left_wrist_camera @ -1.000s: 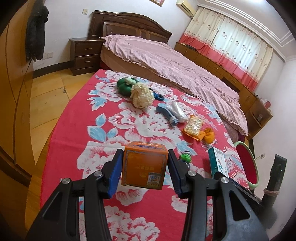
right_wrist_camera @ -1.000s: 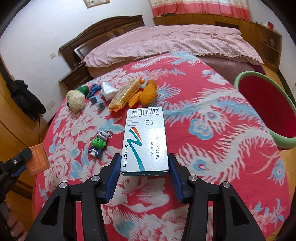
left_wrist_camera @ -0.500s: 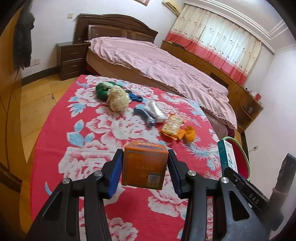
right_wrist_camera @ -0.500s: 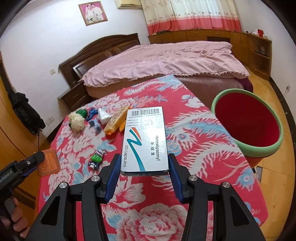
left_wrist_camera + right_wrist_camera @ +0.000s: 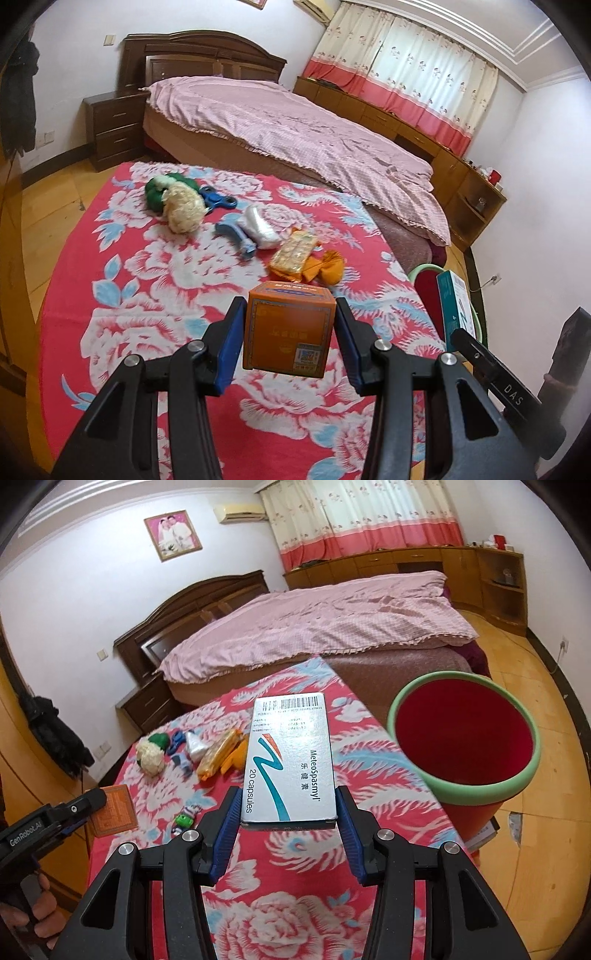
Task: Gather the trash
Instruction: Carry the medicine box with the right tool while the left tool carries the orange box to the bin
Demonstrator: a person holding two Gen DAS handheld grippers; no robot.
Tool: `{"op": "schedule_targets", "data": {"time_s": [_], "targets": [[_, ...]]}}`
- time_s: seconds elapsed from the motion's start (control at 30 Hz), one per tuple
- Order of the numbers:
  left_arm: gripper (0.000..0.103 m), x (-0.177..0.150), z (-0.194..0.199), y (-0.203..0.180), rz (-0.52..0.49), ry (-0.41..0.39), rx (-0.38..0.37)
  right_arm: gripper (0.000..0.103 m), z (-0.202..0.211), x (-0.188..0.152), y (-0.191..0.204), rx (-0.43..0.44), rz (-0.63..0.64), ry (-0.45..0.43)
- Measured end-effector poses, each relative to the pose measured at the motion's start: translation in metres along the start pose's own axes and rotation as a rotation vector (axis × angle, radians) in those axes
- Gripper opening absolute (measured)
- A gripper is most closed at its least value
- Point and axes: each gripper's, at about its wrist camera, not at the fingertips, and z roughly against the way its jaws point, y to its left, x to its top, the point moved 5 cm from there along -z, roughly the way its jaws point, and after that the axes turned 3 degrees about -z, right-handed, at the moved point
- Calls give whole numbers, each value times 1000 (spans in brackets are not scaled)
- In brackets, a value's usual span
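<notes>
Above the red flowered cloth [image 5: 155, 317] we carry two pieces of trash, one in each claw. Our left gripper [image 5: 290, 341] pinches the orange carton [image 5: 288, 334] by its two side walls, lifted clear of the table. Our right gripper [image 5: 288, 814] pinches the white capsule box [image 5: 290, 760] across its near short end, so most of the box sticks out ahead of the pads, close beside the red bin [image 5: 465, 738] with the green rim, which stands just off the table's edge.

We judge both to be thin cardboard, light and probably near empty: stiff along the edges, soft in the middle of a face, so a hard squeeze would dent them. The printed surfaces look smooth and a bit slippery against the blue pads. The capsule box, held at one end, could pivot downward; a grip nearer its middle would be steadier. The cube-shaped carton sits squarely and should not twist.

Other small items [image 5: 236, 225] lie farther along the cloth, untouched.
</notes>
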Motion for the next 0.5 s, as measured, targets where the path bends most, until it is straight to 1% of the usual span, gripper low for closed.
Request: {"op": "schedule_targets", "data": {"time_s": [0.3,0.5], "targets": [[47,16,-14,-32,-47,19,-30,51,7,15,-28,-1,-40,-21],[47,26,-32,-63,-116,39,-55,51,11,22,-51,-22,-71,-34]]}}
